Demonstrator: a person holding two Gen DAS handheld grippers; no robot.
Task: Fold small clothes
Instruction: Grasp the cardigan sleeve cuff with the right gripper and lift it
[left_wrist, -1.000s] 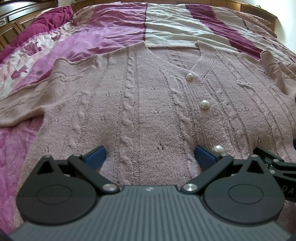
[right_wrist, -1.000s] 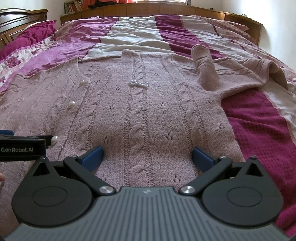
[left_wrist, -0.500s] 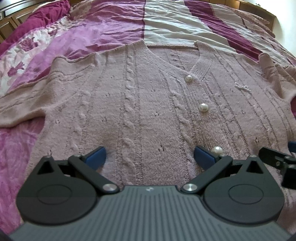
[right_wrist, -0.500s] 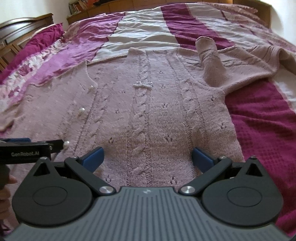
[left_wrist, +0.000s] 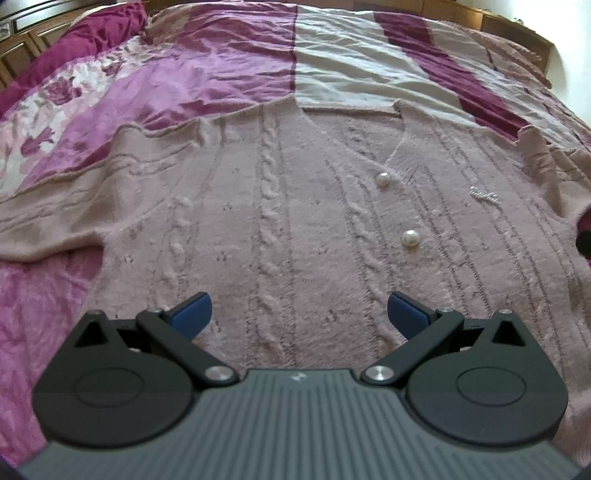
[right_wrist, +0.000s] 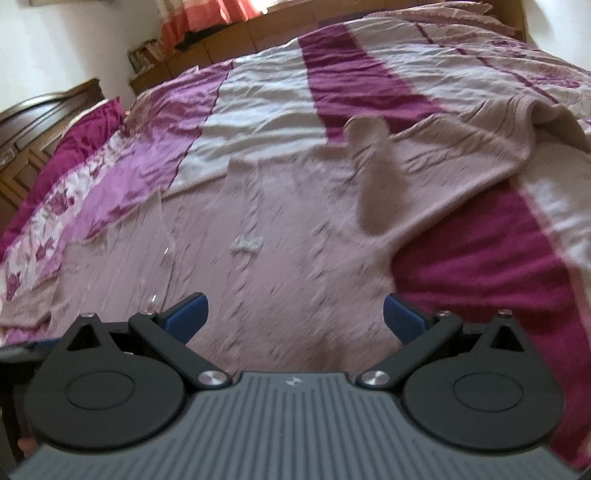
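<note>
A dusty pink cable-knit cardigan (left_wrist: 280, 221) with pearl buttons (left_wrist: 410, 238) lies front up, spread flat on the bed. Its left sleeve (left_wrist: 55, 221) stretches out to the left. In the right wrist view the cardigan (right_wrist: 280, 266) is blurred, and its right sleeve (right_wrist: 373, 184) is bent and bunched over the shoulder. My left gripper (left_wrist: 299, 314) hovers open over the lower hem, nothing between its blue fingers. My right gripper (right_wrist: 293, 315) is open too, above the cardigan's right lower part, holding nothing.
The bed is covered by a striped magenta, pink and cream bedspread (left_wrist: 332, 59). A dark red blanket patch (right_wrist: 480, 266) lies right of the cardigan. A wooden headboard (right_wrist: 48, 107) stands at the left and a wooden ledge (right_wrist: 229, 37) behind the bed.
Both grippers have lifted and drawn back from the hem. The right one has swung fast, blurring its view and tilting it. The right gripper has nearly left the left wrist view.
</note>
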